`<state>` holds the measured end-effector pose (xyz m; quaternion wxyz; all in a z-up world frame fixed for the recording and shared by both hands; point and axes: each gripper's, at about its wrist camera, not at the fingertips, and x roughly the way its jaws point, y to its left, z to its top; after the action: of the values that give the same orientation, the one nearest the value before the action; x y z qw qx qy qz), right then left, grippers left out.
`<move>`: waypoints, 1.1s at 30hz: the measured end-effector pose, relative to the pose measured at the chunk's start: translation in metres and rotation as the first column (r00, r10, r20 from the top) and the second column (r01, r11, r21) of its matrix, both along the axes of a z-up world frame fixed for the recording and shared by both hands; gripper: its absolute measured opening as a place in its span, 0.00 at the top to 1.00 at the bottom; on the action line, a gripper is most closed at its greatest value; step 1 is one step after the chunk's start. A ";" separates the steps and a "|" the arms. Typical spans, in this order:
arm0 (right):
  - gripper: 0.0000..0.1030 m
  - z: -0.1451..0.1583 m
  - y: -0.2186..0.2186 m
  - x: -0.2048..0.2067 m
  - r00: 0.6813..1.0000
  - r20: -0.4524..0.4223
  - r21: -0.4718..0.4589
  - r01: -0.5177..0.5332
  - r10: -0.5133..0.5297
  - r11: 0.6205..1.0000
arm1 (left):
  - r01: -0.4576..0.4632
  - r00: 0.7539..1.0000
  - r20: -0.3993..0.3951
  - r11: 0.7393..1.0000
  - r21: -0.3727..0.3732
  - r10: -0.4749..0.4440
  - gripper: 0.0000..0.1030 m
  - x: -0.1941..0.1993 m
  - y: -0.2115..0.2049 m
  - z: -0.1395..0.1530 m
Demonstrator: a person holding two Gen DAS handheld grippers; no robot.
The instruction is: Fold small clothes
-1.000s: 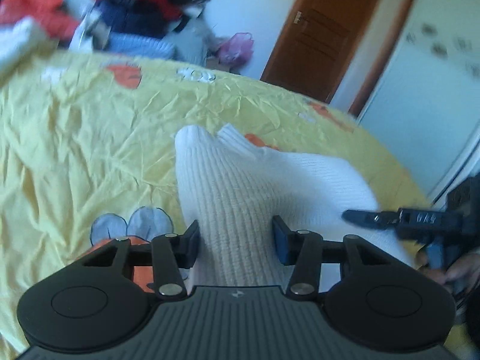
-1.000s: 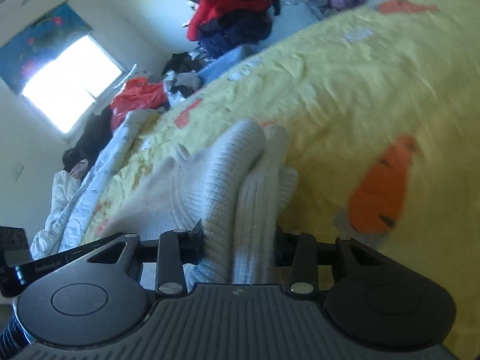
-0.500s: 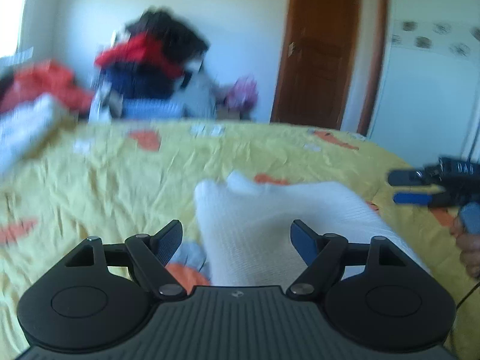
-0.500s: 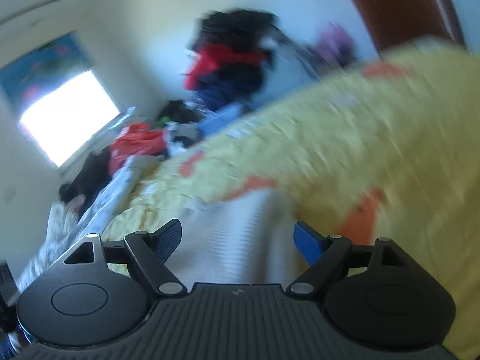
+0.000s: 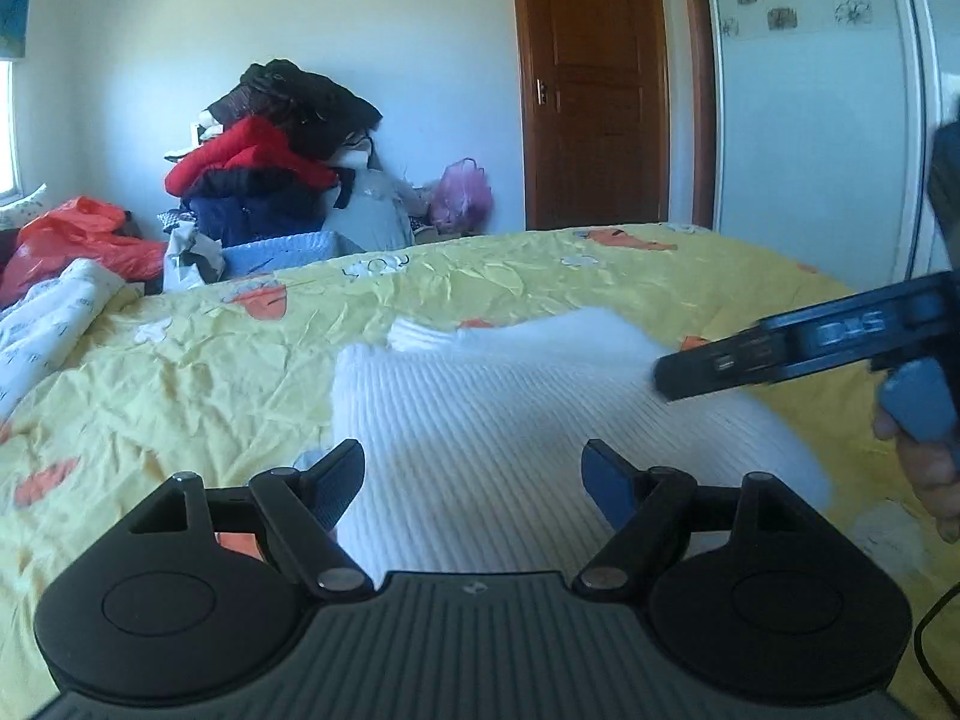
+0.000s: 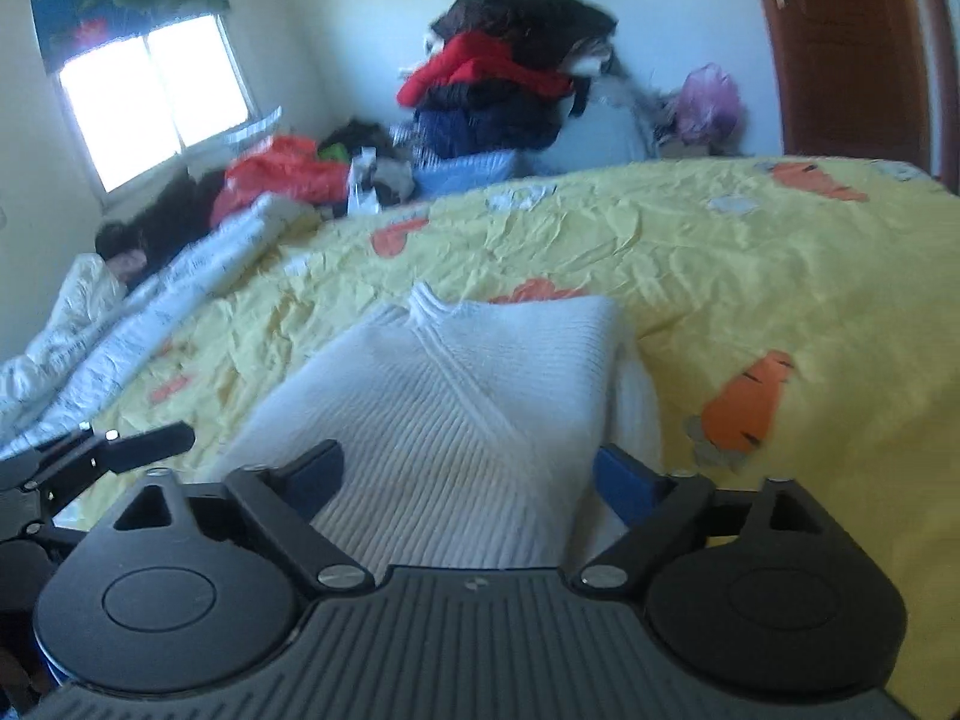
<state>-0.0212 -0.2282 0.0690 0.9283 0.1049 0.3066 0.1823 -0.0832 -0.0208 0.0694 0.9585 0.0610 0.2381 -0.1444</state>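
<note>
A white ribbed knit sweater [image 5: 480,414] lies folded on the yellow carrot-print bed sheet [image 5: 180,372]. My left gripper [image 5: 474,480] hovers just short of its near edge, open, the pads clear of the knit. In the right wrist view the sweater [image 6: 456,396] shows its folded-over flap and collar. My right gripper [image 6: 468,474] stands over the near edge with its jaws opening; the knit lies below them and no pad presses on it. The right gripper [image 5: 780,348] also reaches in from the right of the left wrist view, held by a hand [image 5: 924,474]. The left gripper [image 6: 138,444] shows at the left edge.
A rolled white quilt [image 6: 150,312] lies along the bed's left side. Beyond the bed stands a tall pile of clothes [image 5: 276,162], with a red bag [image 5: 90,234], a pink bag [image 5: 462,198], a brown door [image 5: 600,84] and a white wardrobe [image 5: 810,120]. A window [image 6: 150,96] lights the room.
Both grippers have let go of the sweater, spread their jaws and drawn back and up. The sweater, bunched between the jaws before, now lies flat and folded on the sheet.
</note>
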 end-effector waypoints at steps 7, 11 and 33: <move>0.06 -0.029 -0.002 -0.059 0.995 -0.041 -0.054 0.087 -0.089 0.995 | -0.078 0.996 -0.027 0.994 0.074 0.080 0.17 -0.045 -0.011 -0.029; 0.04 -0.042 -0.002 -0.077 0.989 -0.065 -0.103 0.123 -0.130 0.987 | -0.107 0.994 -0.026 0.991 0.076 0.109 0.17 -0.051 -0.004 -0.035; 0.00 -0.069 0.033 -0.075 0.987 -0.056 -0.274 0.129 -0.150 0.953 | -0.233 0.956 -0.180 0.972 0.017 0.232 0.17 -0.042 0.020 -0.060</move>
<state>-0.0963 -0.1950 0.0005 0.9321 0.0062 0.3557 0.0687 -0.1253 -0.0010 0.0094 0.9434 0.0170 0.3293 -0.0361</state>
